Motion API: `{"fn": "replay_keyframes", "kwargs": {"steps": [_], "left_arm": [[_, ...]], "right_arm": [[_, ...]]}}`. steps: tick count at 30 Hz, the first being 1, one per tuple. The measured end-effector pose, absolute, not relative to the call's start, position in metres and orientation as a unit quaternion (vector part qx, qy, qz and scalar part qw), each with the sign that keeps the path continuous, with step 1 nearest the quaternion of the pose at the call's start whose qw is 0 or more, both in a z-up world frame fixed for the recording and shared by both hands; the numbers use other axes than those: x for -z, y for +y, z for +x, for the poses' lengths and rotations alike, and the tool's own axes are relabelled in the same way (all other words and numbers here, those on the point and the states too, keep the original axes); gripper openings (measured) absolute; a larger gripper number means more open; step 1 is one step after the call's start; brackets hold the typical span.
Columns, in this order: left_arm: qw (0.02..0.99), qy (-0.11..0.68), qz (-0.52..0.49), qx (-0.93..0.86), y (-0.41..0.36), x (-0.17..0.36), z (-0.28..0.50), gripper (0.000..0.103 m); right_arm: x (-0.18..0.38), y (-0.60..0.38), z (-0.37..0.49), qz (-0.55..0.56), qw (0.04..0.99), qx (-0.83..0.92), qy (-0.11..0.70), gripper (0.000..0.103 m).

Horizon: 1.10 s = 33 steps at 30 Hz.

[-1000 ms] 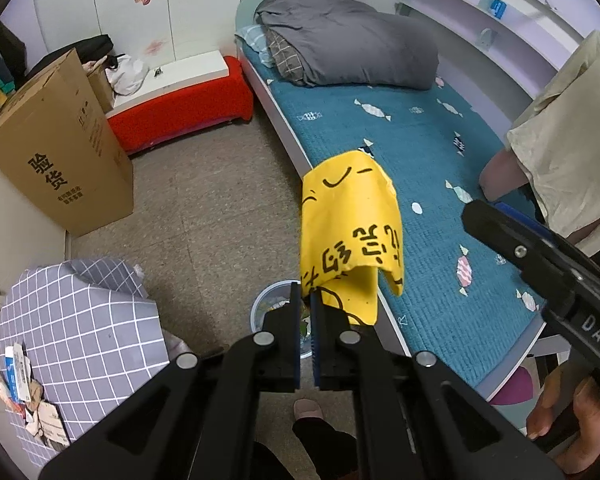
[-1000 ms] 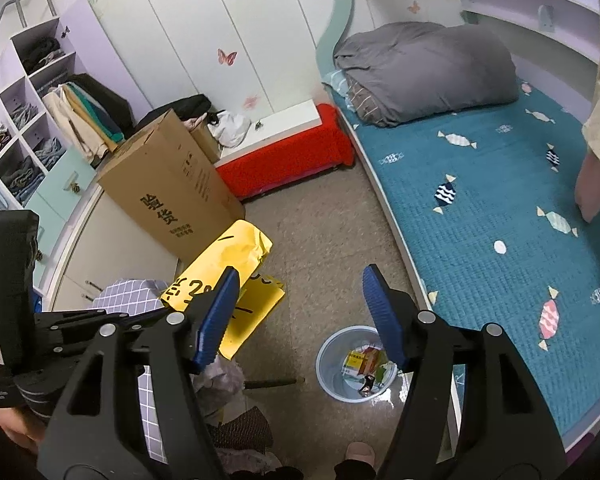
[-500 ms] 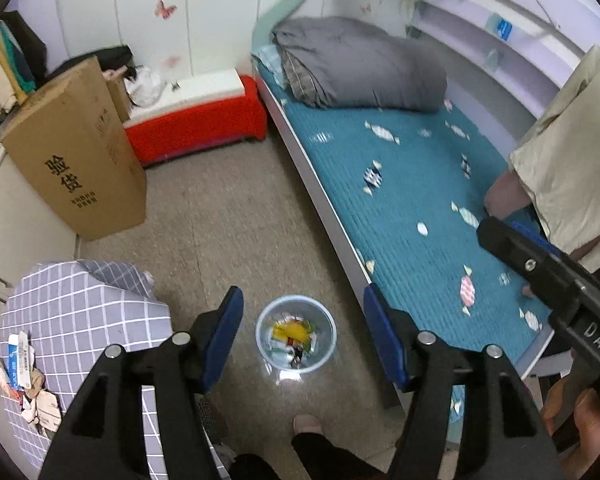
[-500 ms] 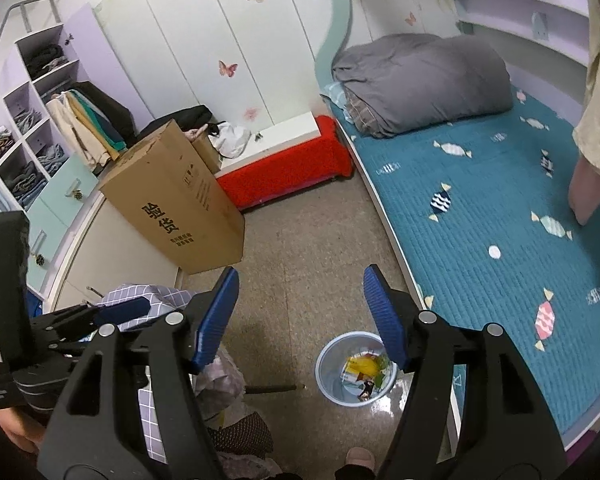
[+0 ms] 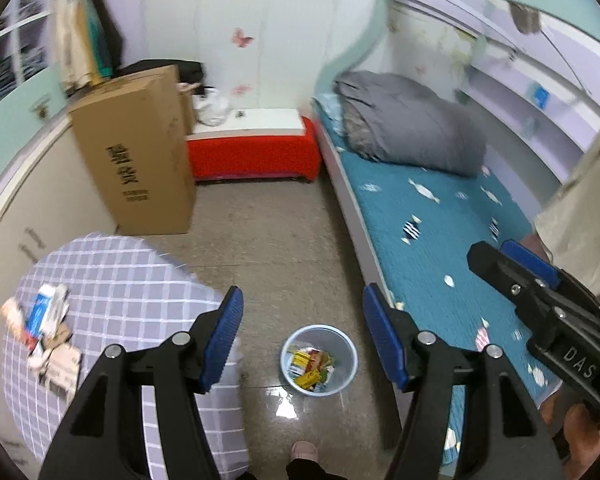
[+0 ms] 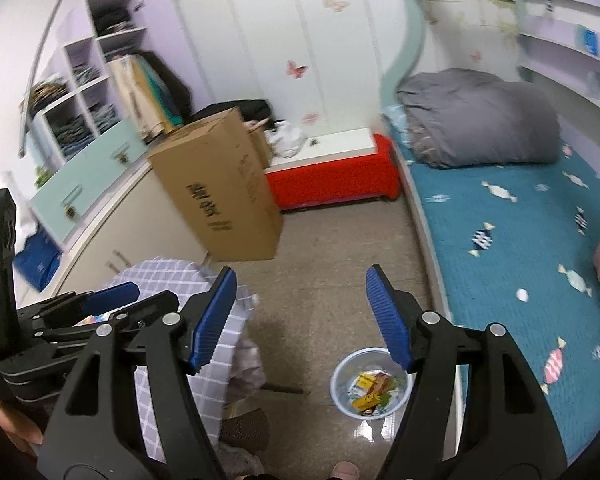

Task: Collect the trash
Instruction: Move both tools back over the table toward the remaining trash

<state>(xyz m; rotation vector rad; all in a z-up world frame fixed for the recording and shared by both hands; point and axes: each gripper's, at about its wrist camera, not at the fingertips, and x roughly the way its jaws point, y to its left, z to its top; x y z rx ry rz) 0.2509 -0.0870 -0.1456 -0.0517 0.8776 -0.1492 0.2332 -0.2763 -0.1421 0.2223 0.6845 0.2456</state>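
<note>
Both the left gripper [image 5: 302, 336] and right gripper [image 6: 300, 316] hang spread and empty above the round pale-blue plastic bin [image 5: 319, 360], which stands upright on the floor beside the bed [image 5: 432, 248], mouth up, holding yellow wrappers [image 5: 306, 368].

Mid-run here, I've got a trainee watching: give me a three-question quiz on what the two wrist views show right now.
1. True or false: the left gripper has its jaws shut on a wrapper.
2. Where does the bin stand? A) on the bed B) on the floor beside the bed C) on the table
3. Fill in: the trash not yet collected lies on the table with the ____ cloth.

Key: 1 false, both it and the right gripper are open and empty. 2 B, next to the bed, with wrappers inside. 3 checked.
</note>
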Motion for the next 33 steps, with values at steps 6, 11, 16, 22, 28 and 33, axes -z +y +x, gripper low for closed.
{"fn": "replay_keyframes", "kwargs": {"steps": [6,11,16,22,28,33], "left_arm": [[0.905,0.420,-0.067,0.008,-0.015,0.147,0.228,0.062],[0.896,0.428,-0.109,-0.044,0.070,0.155,0.209,0.062],[0.880,0.442,-0.153,-0.078,0.159,0.170,0.192,0.062],[0.862,0.457,-0.190,-0.112,0.260,0.189,0.187,0.062],[0.836,0.475,-0.239,-0.136,0.352,0.217,0.191,0.066],[0.805,0.494,-0.289,-0.158,0.412,0.246,0.204,0.069]], "right_arm": [[0.145,-0.206,0.242,0.084,0.914,-0.189,0.350,0.067],[0.157,-0.131,0.248,0.073,0.893,-0.238,0.375,0.067],[0.169,-0.057,0.248,0.063,0.874,-0.267,0.402,0.068],[0.193,0.028,0.253,0.067,0.852,-0.280,0.437,0.068],[0.223,0.103,0.273,0.086,0.830,-0.281,0.474,0.068],[0.245,0.144,0.292,0.090,0.814,-0.278,0.501,0.068]]}}
